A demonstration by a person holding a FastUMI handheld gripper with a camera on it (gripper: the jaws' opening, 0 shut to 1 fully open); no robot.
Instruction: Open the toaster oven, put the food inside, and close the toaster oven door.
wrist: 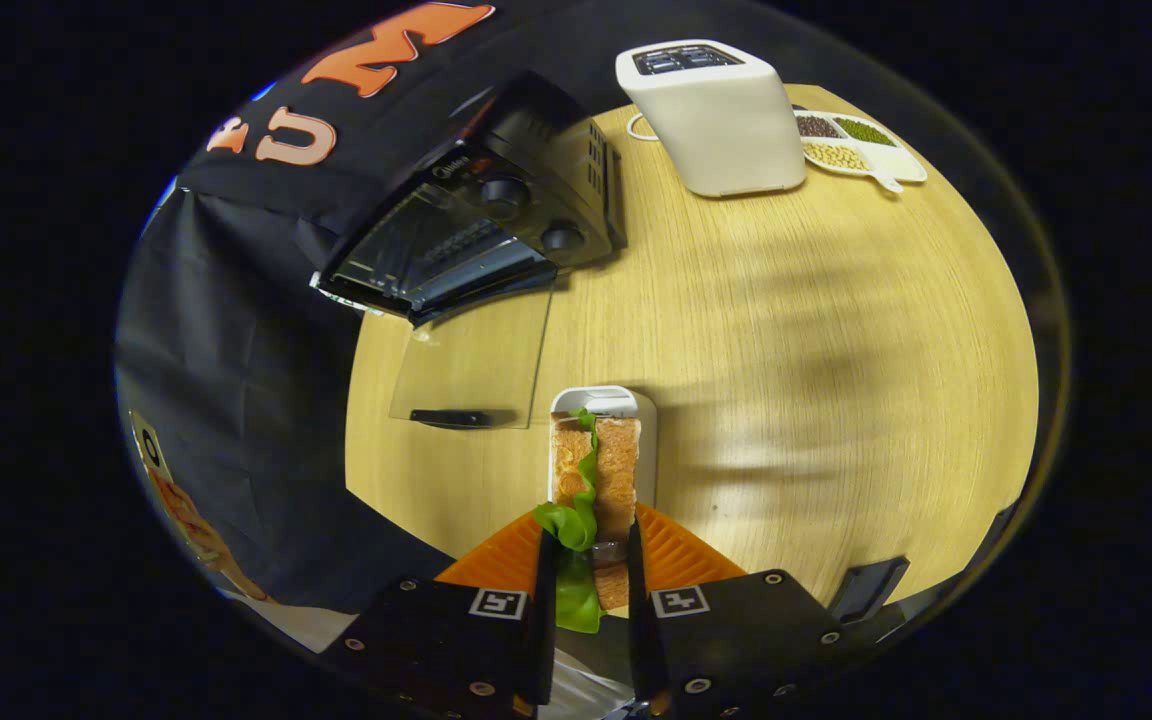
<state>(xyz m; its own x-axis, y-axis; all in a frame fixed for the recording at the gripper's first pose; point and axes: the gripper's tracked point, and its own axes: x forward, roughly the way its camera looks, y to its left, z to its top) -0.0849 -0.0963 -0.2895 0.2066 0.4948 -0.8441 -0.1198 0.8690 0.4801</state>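
1. Gripper view: the gripper [586, 560] is closed narrowly on a sandwich [596, 480], both fingers pressing its sides, above a white tray [636, 400].
2. The oven [476, 230] stands beyond, to the left, with its glass door [471, 360] flat on the table [786, 330].
3. Best carry the sandwich level and enter above the door.

Staged kitchen corner inside a recording booth: round light-wood table [786, 330] backed by draped black cloth wall [236, 330] rather than cabinets or tile. Kitchen props on the table: black toaster oven with glass door folded down [481, 225], white two-slot pop-up toaster [721, 115], white divided dish of dried beans [861, 145].
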